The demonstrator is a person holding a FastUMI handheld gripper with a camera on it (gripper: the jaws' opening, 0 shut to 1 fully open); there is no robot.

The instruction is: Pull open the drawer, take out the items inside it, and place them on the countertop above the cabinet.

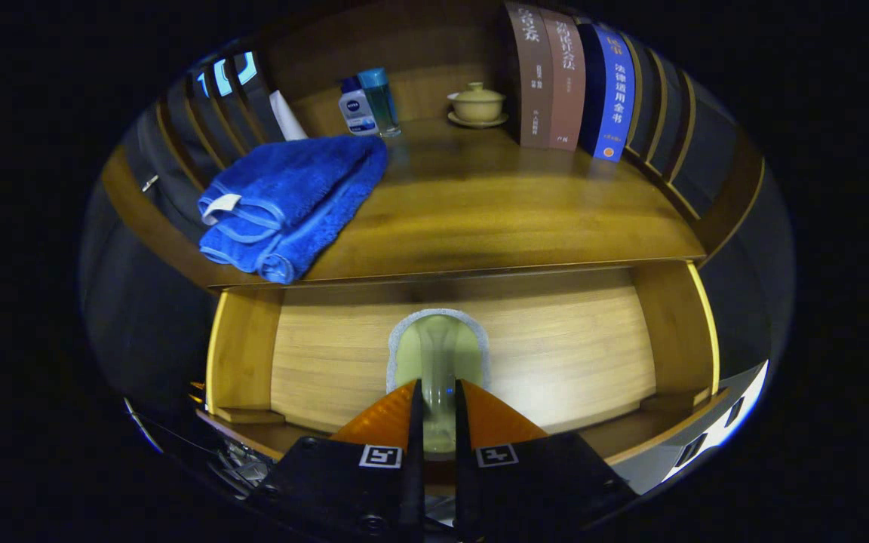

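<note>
I have the tool (438,422) clamped on the pale green long-handled brush (438,354) inside the open wooden drawer (555,354), below the table (495,219) carrying a folded blue towel (291,204).

Open wooden drawer (329,354), pale green brush (438,354) inside.

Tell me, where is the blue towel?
The blue towel lies folded on the countertop, above the open drawer's left side, just before two small bottles.
</note>
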